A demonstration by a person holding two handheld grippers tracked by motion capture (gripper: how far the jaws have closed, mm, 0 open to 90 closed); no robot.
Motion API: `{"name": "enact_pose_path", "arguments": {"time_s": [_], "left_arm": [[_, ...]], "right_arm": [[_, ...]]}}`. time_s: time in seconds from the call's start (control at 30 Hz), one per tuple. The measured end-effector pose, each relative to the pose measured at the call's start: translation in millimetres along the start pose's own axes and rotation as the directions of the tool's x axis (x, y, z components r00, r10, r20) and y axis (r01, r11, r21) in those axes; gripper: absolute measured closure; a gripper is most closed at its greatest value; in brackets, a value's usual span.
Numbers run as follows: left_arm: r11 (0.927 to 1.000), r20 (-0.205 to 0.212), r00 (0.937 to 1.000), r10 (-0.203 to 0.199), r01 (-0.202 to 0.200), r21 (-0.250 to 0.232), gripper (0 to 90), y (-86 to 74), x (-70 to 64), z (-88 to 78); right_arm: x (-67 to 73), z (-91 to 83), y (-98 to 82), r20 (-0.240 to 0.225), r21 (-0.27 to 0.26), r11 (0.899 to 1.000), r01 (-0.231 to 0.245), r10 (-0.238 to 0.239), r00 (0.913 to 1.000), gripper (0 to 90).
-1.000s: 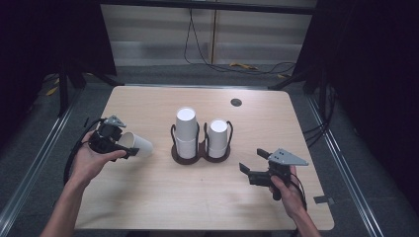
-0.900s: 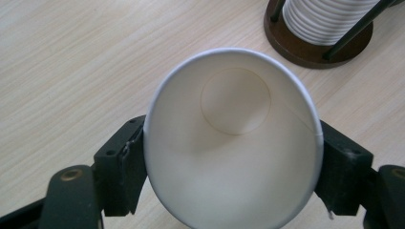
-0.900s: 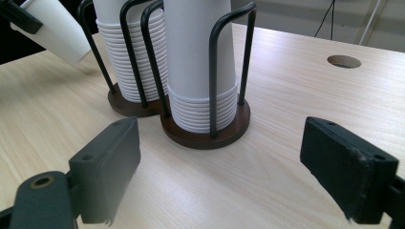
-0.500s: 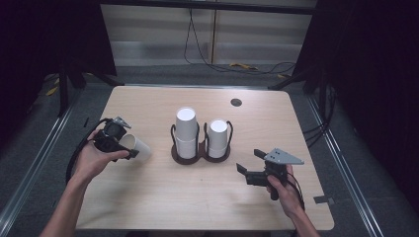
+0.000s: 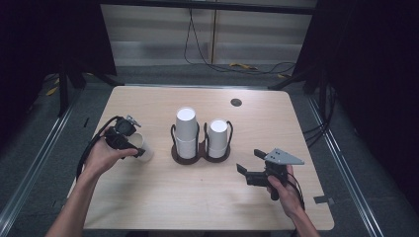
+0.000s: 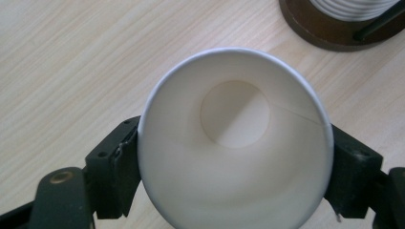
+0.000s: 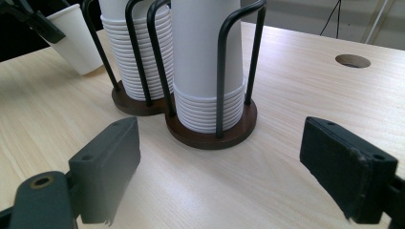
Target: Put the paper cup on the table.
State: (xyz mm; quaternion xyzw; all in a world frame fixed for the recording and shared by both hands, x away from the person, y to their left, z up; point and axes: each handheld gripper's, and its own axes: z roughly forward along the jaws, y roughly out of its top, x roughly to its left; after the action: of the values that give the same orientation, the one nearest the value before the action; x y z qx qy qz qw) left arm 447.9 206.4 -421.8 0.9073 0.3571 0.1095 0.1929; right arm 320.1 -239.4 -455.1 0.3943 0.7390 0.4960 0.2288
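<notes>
My left gripper (image 5: 132,146) is shut on a single white paper cup (image 5: 144,149) at the table's left, low over the wood. In the left gripper view I look into the cup's open mouth (image 6: 234,138), with a black jaw pressing each side of it. A dark wire cup holder (image 5: 200,154) at the table's middle carries two stacks of white cups, a taller one (image 5: 186,129) and a shorter one (image 5: 218,137). My right gripper (image 5: 248,161) is open at the front right, pointing at the holder (image 7: 210,133); nothing lies between its jaws.
The pale wooden table (image 5: 163,197) has a round cable hole (image 5: 236,102) at the back right. Dark floor, metal rails and cables surround the table. In the right gripper view the held cup (image 7: 76,38) sits left of the stacks (image 7: 207,62).
My left gripper has drifted slightly right toward the holder with the cup in it. The right gripper has shifted a little left and stays open.
</notes>
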Motion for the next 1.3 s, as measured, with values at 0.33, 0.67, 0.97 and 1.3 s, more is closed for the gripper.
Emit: {"name": "enact_pose_path", "arguments": {"time_s": [0.33,0.67,0.97,1.3], "left_arm": [[0.9986,0.008,0.9998,-0.018,0.018,-0.049,17.7,6.6,-3.6,13.9],[0.9924,0.074,0.9944,-0.075,0.082,-0.092,16.2,0.9,2.6,23.5],[0.9929,0.083,0.9939,-0.072,0.08,-0.089,16.3,-12.3,7.3,30.6],[0.9869,0.072,0.9942,-0.08,0.089,-0.135,16.4,-24.9,6.8,29.6]], "right_arm": [[-0.6,-0.9,-0.1,0.001,0.003,1.0,-0.004,0.004,1.0,13.8],[-1.5,-2.0,-0.1,0.004,0.003,1.0,-0.006,0.006,1.0,13.7],[-1.6,-1.2,0.0,0.004,0.001,1.0,-0.002,0.002,1.0,13.8],[-1.6,-0.5,-0.1,0.002,0.005,1.0,-0.001,0.001,1.0,13.7]]}}
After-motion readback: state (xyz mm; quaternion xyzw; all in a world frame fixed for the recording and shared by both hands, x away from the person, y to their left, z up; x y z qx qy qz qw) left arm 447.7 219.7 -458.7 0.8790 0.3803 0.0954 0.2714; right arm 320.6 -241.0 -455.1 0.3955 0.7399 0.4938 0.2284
